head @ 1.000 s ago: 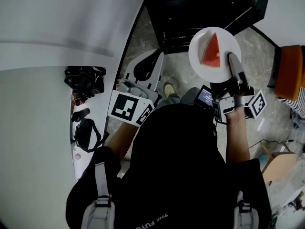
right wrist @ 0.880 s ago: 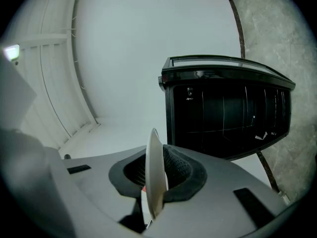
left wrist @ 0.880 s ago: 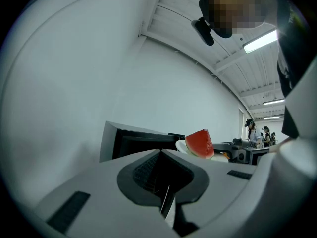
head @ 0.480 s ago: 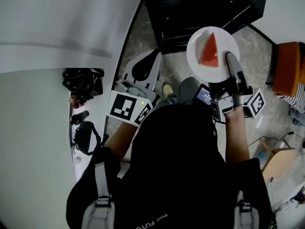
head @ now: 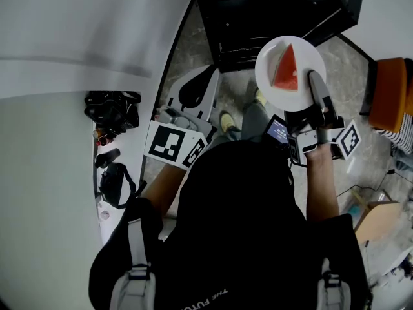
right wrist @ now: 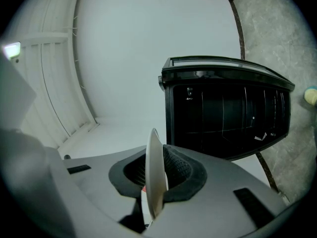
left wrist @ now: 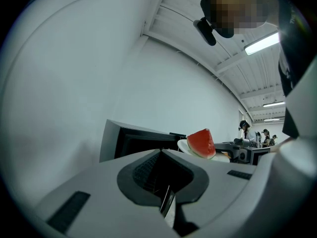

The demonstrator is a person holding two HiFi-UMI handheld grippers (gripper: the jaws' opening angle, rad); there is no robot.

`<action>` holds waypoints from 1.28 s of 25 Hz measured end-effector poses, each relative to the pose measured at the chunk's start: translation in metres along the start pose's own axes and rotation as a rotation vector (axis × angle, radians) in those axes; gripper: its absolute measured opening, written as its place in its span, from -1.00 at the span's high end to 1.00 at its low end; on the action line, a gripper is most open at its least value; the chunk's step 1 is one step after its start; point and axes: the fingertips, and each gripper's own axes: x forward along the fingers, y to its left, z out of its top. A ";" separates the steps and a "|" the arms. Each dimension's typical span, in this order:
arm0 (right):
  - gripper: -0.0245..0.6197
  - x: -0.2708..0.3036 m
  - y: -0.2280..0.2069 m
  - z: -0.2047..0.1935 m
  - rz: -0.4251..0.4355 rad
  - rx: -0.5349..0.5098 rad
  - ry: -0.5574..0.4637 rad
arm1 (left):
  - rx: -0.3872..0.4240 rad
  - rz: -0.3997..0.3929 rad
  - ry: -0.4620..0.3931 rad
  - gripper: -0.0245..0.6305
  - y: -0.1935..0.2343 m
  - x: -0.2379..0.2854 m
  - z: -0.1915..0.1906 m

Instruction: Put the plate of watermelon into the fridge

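R gripper (head: 315,82) was nipped near-shut on the rim of the round white plate (head: 271,62) w/ the red watermelon wedge (head: 286,70), level, near the black glass-front fridge (head: 271,11); L gripper (head: 192,90) looked shut & empty; plate stiff, slick, breakable, so firm rim hold seemed right.

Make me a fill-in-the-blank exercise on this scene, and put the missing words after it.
1. The right gripper is shut on the rim of the plate, which carries one slice of ____.
2. The plate is ____ in colour.
3. The fridge beyond the plate is ____ in colour.
4. The left gripper has its jaws together on ____.
Missing words: watermelon; white; black; nothing.
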 end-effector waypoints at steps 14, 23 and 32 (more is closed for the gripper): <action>0.79 0.016 -0.014 0.015 -0.026 -0.011 0.012 | -0.009 -0.003 0.029 0.89 0.004 0.020 -0.006; 0.79 0.030 -0.025 0.032 -0.034 -0.010 0.027 | -0.011 -0.006 0.042 0.89 0.004 0.046 -0.009; 0.79 0.042 -0.037 0.043 -0.057 -0.034 0.057 | -0.012 0.016 0.062 0.89 0.008 0.061 -0.012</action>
